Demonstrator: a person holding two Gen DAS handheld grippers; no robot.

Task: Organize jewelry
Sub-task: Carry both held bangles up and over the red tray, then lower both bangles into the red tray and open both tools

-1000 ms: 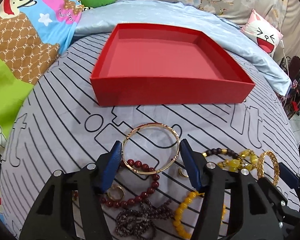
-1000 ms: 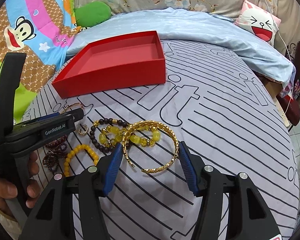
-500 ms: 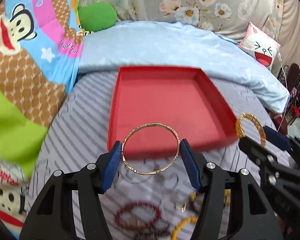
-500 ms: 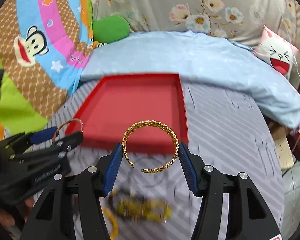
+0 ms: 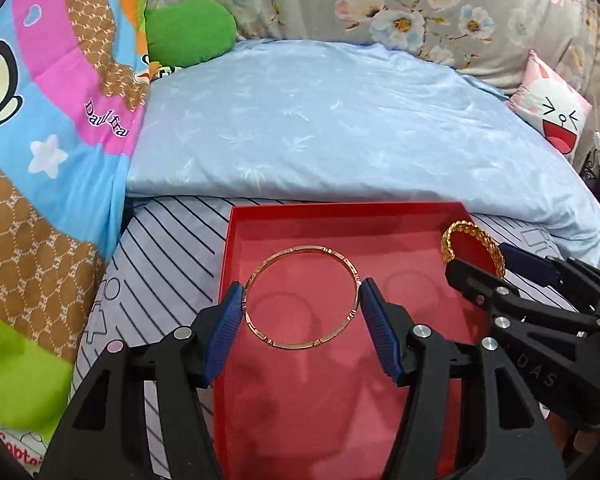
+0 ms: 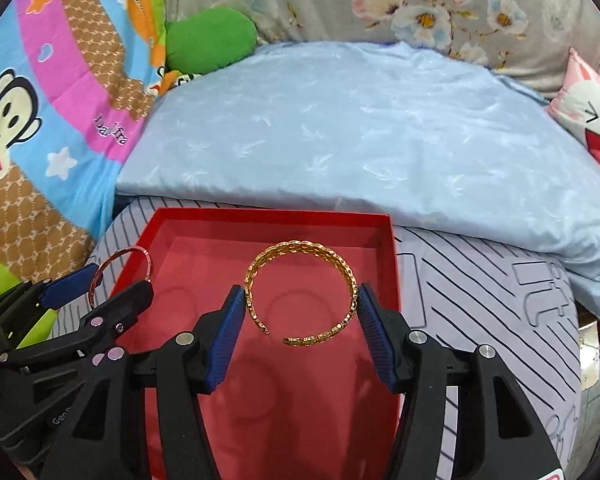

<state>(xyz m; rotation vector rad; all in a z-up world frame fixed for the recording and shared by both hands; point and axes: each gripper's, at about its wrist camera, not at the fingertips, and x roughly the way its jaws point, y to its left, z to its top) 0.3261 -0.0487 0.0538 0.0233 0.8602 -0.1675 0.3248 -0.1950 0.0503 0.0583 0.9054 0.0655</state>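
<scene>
A: Left gripper [image 5: 302, 306] clamped on the thin rose-gold bangle [image 5: 302, 297], ring pinched across its width between the blue fingers [image 5: 224, 334]. Held in the air over the red tray [image 5: 340, 212], shadow visible on the tray floor below.

B: Same on the other side. Right gripper [image 6: 300, 306] closed on the woven gold cuff [image 6: 302, 292], gap of the cuff turned toward the camera, pads touching both flanks. Also hanging above the tray floor, toward the right wall.

A: Tray sitting on the striped bed cover [image 5: 168, 248], light blue quilt [image 5: 340, 120] just behind. Nothing lying inside the tray as far as visible.

B: Step in hand, probably: delivery of both pieces into the tray, carry done, release not yet made.

A: Next move, most likely: lowering close to the tray floor, then easing the fingers apart, pieces kept side by side without overlap.

B: Worth care with the cuff; open ring, springy, apt to roll or hop on release from height. Likewise the thin bangle on its edge.
</scene>
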